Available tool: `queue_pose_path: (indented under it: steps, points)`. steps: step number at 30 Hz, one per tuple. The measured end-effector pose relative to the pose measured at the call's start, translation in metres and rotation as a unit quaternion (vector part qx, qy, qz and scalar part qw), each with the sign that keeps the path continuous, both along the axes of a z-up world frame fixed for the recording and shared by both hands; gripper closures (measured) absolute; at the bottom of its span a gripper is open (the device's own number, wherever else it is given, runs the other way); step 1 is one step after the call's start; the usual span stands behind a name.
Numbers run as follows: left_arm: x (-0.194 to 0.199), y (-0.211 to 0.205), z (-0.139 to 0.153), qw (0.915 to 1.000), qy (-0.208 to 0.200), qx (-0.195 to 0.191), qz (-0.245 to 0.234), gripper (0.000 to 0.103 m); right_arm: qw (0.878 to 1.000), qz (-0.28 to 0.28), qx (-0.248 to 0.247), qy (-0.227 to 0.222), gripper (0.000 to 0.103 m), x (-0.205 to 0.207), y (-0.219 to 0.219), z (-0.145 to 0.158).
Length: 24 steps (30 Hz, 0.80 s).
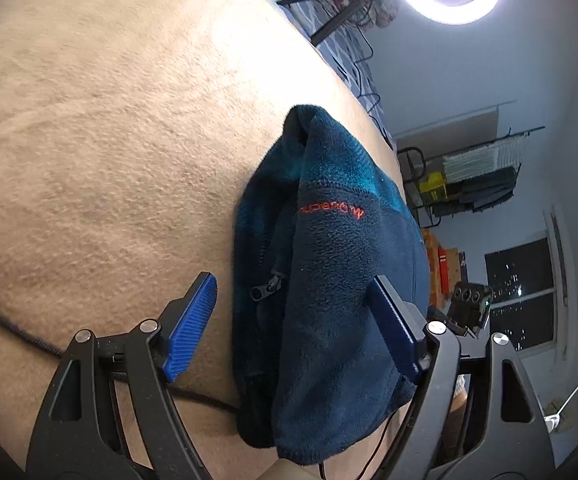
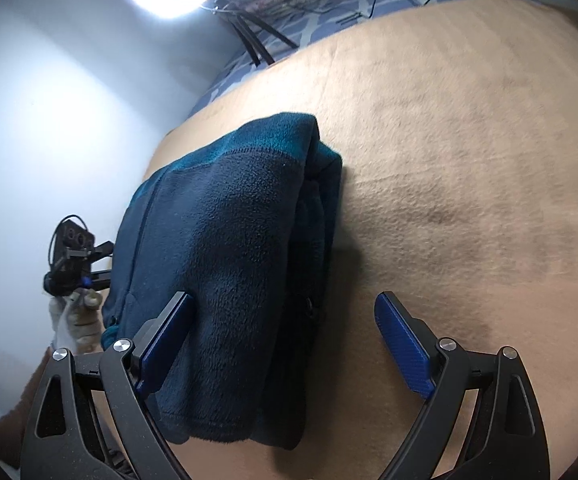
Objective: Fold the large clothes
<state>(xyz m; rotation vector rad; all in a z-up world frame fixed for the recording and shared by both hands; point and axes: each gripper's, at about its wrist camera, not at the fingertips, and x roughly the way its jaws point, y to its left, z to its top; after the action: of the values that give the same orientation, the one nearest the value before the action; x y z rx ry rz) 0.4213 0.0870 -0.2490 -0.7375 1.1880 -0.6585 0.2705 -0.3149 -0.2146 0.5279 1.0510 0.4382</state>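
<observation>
The left gripper [image 1: 293, 328] stands with its jaws wide apart, the near end of the folded blue fleece jacket [image 1: 329, 280] between them, unpinched. The jacket lies on the tan blanket [image 1: 109, 140] (zipper pull showing). The right gripper [image 2: 285, 344] gapes too. The folding looks finished; next, I judge, comes drawing both grippers clear.

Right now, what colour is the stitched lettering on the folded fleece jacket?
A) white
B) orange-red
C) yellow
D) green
B: the left wrist view shows orange-red lettering stitched across the dark blue fleece jacket, which lies folded on the tan blanket.
</observation>
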Motion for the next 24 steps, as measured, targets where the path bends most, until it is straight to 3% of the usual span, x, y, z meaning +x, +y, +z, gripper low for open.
queue_pose_path:
  steps: [11,16,19,24]
  points:
    - [0.005,-0.015,-0.011,1.0000,0.000,-0.007,-0.004,0.024,0.997,0.007,0.079,0.012,0.011,0.008,0.010,-0.010]
    - [0.003,-0.023,-0.010,1.0000,-0.002,0.000,-0.005,0.039,0.995,0.012,0.095,0.010,0.012,0.006,0.025,-0.006]
    - [0.003,-0.027,-0.007,0.9998,-0.009,0.015,-0.002,0.046,0.996,0.024,0.084,0.009,0.020,0.005,0.039,-0.004]
    - [-0.004,-0.033,0.008,0.9979,-0.035,0.055,-0.002,0.060,0.997,0.021,0.079,0.008,0.047,0.000,0.043,0.002]
